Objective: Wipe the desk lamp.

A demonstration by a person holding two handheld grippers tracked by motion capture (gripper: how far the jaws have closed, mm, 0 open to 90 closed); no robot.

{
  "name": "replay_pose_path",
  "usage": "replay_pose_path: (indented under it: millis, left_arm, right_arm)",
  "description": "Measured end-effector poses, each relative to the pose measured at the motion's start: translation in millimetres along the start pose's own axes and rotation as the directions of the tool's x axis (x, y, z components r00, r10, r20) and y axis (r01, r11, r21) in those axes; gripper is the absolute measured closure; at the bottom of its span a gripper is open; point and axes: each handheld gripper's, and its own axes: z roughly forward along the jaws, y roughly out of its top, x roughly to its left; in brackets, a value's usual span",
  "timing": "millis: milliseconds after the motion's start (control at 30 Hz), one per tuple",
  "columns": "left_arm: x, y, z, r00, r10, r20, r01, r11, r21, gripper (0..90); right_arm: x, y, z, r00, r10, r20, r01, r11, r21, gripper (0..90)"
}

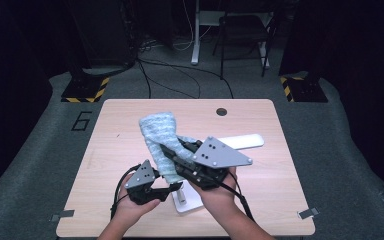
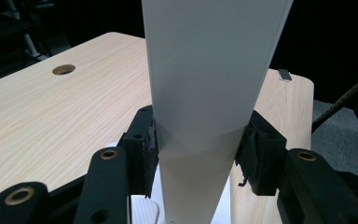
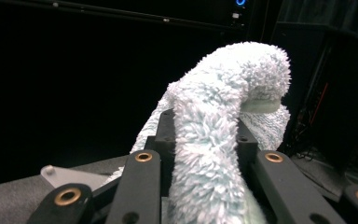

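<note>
Fluffy pale-blue cover [image 1: 159, 140] is partly pulled over a flat white board [image 1: 242, 141], which lies slanting across the middle of the tabletop [image 1: 120, 125]; the cover's loose end rises toward the far left, and the bare rounded end of the board sticks out to the right. At the near edge, the left claw [image 1: 172, 189] is closed on the near end of the white board: in the left gripper view its two black pads [image 2: 150, 148] press flat against either side of the white board [image 2: 209, 93], which rises straight up between them, with the pale wood of the tabletop [image 2: 51, 121] and a round cable hole [image 2: 63, 69] beyond it. Just to the right, the right claw [image 1: 172, 150] reaches in from the near side and is pinched on the cover; in the right gripper view the shaggy cover [image 3: 214, 140] bunches up between its jaws and arches over to the right. Both hands sit close together at the near middle of the tabletop, the right hand [image 1: 220, 192] beside the left hand [image 1: 135, 205].
</note>
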Motion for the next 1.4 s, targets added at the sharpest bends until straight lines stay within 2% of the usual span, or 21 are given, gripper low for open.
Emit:
replay_pose_path:
  millis: [100, 133, 333, 367, 500, 800, 1033, 1133, 1400]
  left_arm:
    - [0.6, -0.3, -0.7, 1.0, 0.001, 0.003, -0.001, 1.0, -0.003, 52.9]
    - [0.3, -0.4, -0.5, 1.0, -0.001, 0.001, 0.001, 1.0, -0.004, 52.9]
    - [0.1, -0.1, 0.2, 0.9999, 0.01, -0.002, -0.01, 0.9999, -0.001, 53.0]
    - [1.3, 0.2, -0.8, 0.9997, 0.025, 0.0, -0.025, 0.9996, 0.015, 53.0]
    - [0.6, -0.1, 0.5, 0.9998, 0.018, -0.002, -0.018, 0.9998, 0.005, 52.9]
    - [-0.1, -0.5, 0.6, 0.9999, 0.015, -0.001, -0.015, 0.9998, 0.008, 52.9]
    - [0.2, -0.3, 0.9, 0.9998, 0.02, 0.001, -0.02, 0.9998, 0.007, 52.9]
    - [0.2, -0.3, 0.6, 0.9998, 0.02, -0.001, -0.02, 0.9998, 0.009, 52.9]
    - [0.1, -0.3, 1.2, 0.9998, 0.017, 0.002, -0.017, 0.9998, 0.006, 52.9]
  right_arm:
    - [6.5, 0.7, 7.0, 0.9981, -0.054, 0.03, 0.054, 0.998, 0.011, 73.0]
    - [5.8, 0.0, 7.7, 0.998, -0.055, 0.031, 0.054, 0.998, 0.016, 73.5]
    - [-9.4, -0.1, 2.2, 0.9997, -0.022, 0.006, 0.021, 0.998, 0.051, 74.6]
    - [-12.6, -0.3, 0.5, 0.9998, -0.018, 0.01, 0.017, 0.998, 0.059, 74.7]
    - [-28.7, -4.3, -9.9, 0.9997, 0.012, 0.02, -0.014, 0.997, 0.078, 74.7]
    - [-57.6, -22.0, -38.0, 0.9929, 0.083, 0.086, -0.088, 0.994, 0.061, 74.7]
    - [-80.7, -35.8, -62.3, 0.9781, 0.14, 0.155, -0.15, 0.987, 0.055, 74.7]
    - [-88.6, -40.3, -71.3, 0.9712, 0.147, 0.187, -0.16, 0.986, 0.055, 74.7]
    - [-110.7, -54.2, -97.8, 0.9449, 0.201, 0.258, -0.22, 0.974, 0.047, 74.9]
